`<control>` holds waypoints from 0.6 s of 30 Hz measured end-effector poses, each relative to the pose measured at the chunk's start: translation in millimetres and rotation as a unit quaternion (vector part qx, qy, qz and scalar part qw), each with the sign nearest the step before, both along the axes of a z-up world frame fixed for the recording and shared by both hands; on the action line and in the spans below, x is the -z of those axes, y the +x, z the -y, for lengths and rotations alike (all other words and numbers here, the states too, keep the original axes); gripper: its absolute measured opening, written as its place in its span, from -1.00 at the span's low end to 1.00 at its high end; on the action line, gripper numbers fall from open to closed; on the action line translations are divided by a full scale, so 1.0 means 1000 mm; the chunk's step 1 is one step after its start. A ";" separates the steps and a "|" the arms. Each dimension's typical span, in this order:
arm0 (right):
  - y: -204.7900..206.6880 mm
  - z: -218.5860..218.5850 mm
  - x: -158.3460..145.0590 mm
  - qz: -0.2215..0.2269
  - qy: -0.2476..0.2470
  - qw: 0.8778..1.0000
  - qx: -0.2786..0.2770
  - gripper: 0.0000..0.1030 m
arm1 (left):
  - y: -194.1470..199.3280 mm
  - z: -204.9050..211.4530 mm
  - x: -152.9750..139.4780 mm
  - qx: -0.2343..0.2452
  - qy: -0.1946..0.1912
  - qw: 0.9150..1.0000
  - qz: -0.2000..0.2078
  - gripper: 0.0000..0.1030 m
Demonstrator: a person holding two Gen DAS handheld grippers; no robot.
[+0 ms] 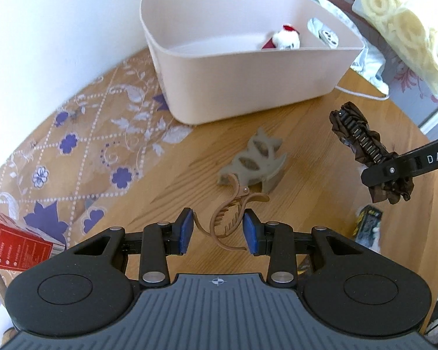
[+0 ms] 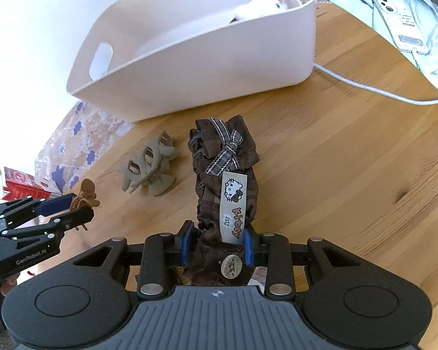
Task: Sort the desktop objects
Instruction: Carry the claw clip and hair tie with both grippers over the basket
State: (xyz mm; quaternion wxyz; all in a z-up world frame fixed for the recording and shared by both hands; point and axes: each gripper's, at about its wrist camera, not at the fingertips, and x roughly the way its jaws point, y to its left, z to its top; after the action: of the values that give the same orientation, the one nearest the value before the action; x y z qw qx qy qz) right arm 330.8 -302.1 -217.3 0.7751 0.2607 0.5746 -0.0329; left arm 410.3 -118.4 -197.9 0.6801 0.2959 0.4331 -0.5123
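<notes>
wooden surface (image 2: pixel 350 151) fills the middle of both views, with a flowered cloth (image 1: pixel 81 134) covering its left part and a pale bin (image 1: pixel 248 67) standing at the top centre. only the right wrist view shows the phone (image 2: pixel 400 20) on a light fabric at upper right, its white cable (image 2: pixel 365 86) curving along the surface just beside the bin, and the handle cutout in the bin's left wall. only the left wrist view shows the cream foam rolls (image 1: pixel 406 29) at upper right.

left gripper (image 1: pixel 219 230) at bottom centre has its fingers closed on a brown hair claw (image 1: pixel 227 221). right gripper (image 2: pixel 217 246) has its fingers clamped on a brown plaid hair clip (image 2: pixel 227 157), whose tag reads "kitty" beside a cat face; from the left wrist view the clip's toothed underside shows. a grey hair claw (image 1: pixel 254 160) lies loose on the surface between the grippers and the bin. a white and red plush toy (image 1: pixel 286 39) sits inside the bin at its right end.

"genrobot.ai" is printed on the left gripper's body, "das" on the right one's arm. a red box (image 1: pixel 17 245) sits at the left edge. bare wood lies open at right, ending in a rounded edge.
</notes>
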 end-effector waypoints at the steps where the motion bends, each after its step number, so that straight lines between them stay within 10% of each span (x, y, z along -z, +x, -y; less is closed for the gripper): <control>1: 0.001 0.000 -0.001 0.003 0.001 1.000 0.001 -0.39 | -0.002 0.001 -0.003 -0.001 -0.001 1.000 0.004 -0.27; 18: 0.011 0.067 -0.073 0.088 0.012 0.996 -0.013 -0.39 | -0.016 0.056 -0.072 -0.006 -0.065 0.997 0.041 -0.27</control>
State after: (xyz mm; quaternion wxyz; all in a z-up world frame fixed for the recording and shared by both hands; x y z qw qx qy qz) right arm 342.2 -369.3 -143.9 0.8198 0.2642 0.5080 0.0067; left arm 394.6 -174.6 -125.6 0.7181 0.2693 0.3725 -0.5225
